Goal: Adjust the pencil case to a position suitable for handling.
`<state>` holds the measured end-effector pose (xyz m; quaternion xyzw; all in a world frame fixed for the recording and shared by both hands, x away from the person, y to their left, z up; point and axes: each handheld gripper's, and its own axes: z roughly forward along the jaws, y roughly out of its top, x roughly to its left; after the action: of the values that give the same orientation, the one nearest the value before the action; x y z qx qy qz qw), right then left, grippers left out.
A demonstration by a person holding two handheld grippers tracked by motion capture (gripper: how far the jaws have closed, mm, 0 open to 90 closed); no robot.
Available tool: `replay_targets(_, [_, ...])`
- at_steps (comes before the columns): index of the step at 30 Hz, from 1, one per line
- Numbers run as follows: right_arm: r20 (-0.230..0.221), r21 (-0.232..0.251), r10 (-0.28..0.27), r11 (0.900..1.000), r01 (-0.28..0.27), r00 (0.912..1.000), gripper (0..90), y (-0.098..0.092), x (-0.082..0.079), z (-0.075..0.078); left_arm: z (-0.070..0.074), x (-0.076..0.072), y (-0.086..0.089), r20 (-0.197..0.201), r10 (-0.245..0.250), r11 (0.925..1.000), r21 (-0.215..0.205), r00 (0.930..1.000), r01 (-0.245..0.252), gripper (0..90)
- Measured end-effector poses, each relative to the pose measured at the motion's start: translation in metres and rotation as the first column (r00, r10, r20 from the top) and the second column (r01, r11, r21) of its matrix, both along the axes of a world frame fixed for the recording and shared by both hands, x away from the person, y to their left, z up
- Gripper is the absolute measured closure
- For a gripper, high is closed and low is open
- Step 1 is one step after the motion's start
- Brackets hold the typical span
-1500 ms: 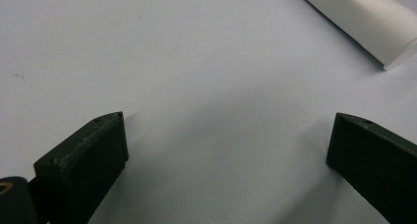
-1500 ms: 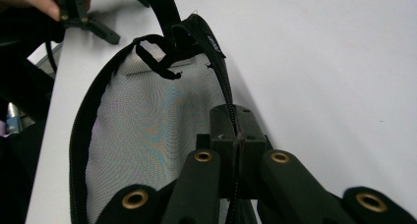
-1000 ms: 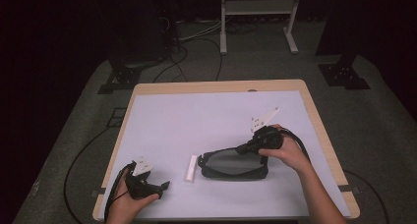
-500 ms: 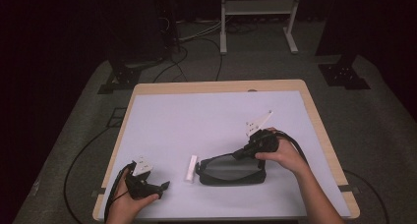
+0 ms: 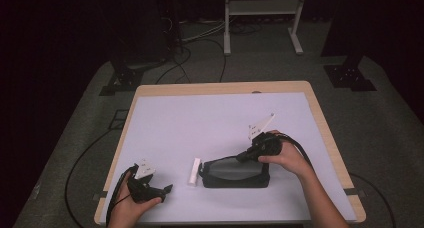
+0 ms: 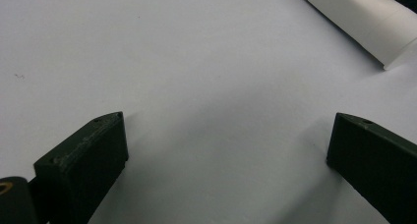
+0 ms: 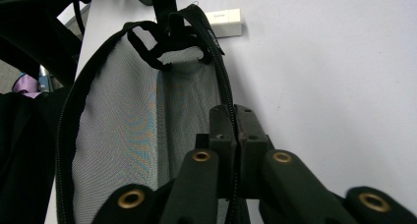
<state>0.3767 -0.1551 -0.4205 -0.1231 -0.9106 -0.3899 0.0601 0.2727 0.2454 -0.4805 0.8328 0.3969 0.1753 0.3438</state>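
**Pinching the pouch's zip edge**

The right gripper has its jaws pressed together on the zipper edge of the black mesh pouch, which lies near the table's front edge. Pull steadily along the zipper line. The left gripper, jaws apart near the front-left corner, could brace the pouch beside the white block.

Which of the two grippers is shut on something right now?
The right gripper: its jaws are pressed together on the zipper edge of the black mesh pouch. The left gripper sits wide open over bare table.
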Motion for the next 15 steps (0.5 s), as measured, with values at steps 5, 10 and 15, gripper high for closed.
replay_targets(5, [0.024,0.004,-0.009,1.000,0.009,0.9997,76.1,-0.001,-0.002,0.003,0.000,0.000,0.000,0.000,0.001,1.0000,-0.001,1.0000,-0.001,1.1])
replay_targets(10, [0.048,0.018,-0.032,0.999,0.032,0.9983,68.9,-0.006,-0.007,0.008,0.000,0.000,0.000,0.001,0.003,1.0000,-0.004,1.0000,-0.003,1.1])
replay_targets(15, [0.067,0.032,-0.062,0.998,0.060,0.9958,60.8,-0.011,-0.010,0.012,0.000,0.000,0.000,-0.001,0.002,1.0000,-0.004,1.0000,-0.002,1.1])
